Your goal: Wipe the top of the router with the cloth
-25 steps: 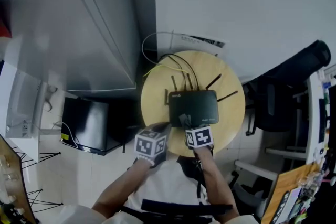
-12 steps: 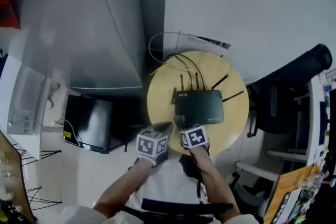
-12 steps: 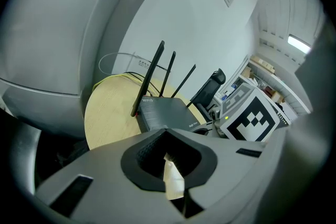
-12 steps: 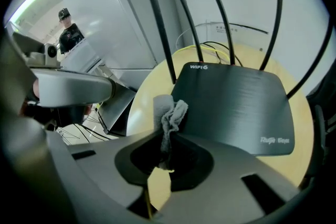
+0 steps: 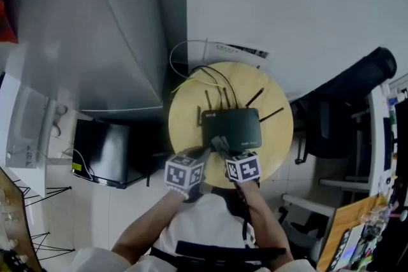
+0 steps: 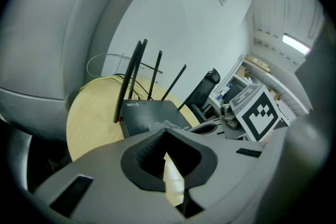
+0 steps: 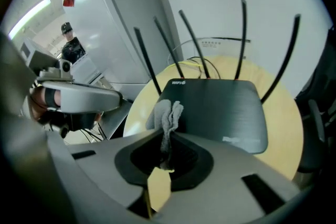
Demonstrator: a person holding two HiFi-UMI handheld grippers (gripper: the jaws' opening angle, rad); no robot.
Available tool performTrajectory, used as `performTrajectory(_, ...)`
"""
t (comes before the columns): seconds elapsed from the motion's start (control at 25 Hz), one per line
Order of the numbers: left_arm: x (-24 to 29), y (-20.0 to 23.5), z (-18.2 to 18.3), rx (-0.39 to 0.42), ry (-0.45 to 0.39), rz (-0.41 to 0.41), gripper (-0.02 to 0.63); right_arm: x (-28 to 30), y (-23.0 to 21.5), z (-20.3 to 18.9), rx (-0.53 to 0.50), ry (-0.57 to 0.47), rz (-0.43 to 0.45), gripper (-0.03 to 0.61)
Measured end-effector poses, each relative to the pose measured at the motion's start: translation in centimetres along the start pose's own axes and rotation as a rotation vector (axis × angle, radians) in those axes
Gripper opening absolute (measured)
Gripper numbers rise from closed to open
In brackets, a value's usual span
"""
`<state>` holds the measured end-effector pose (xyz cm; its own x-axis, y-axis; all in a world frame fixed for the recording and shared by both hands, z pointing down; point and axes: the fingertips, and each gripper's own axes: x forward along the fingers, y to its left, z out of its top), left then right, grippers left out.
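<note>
The right gripper (image 7: 167, 139) pinches a grey cloth (image 7: 167, 112) at the near left corner of the black router (image 7: 220, 110). The router's top stretches ahead and rightward, long axis crosswise, on the round desk (image 5: 278, 137). The left gripper (image 6: 164, 136), pressed together and empty, hovers alongside.

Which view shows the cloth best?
The right gripper view: the cloth is pinched in the right gripper, over the near-left corner of the router. The head view shows it only as a small grey scrap, and the left gripper view as a sliver.
</note>
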<state>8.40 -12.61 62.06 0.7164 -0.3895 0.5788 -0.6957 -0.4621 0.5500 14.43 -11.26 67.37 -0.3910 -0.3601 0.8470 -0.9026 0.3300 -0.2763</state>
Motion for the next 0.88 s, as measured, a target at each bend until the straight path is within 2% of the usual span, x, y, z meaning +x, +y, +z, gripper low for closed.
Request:
performTrajectory(0.24,4.6,-4.6,1.0,0.047,0.03,-0.029,-0.003,-5.1,-8.8,-1.5,0.046,-0.059,-0.09,0.046)
performTrajectory(0.48,8.7,-8.7,2.3,0.074,0.033,-0.052,-0.003,-7.8,-16.9,-3.1,0.08,-0.059,-0.154,0.046)
performTrajectory(0.68,10.8,-10.7,2.8,0.07,0.038,-0.046,-0.003,-7.3,-20.8,-3.6,0.059,-0.041,-0.161,0.046)
performTrajectory(0.88,13.4,-12.0,2.3,0.048,0.062,-0.027,-0.003,-4.6,-23.0,-3.7,-0.026,0.011,-0.152,0.046)
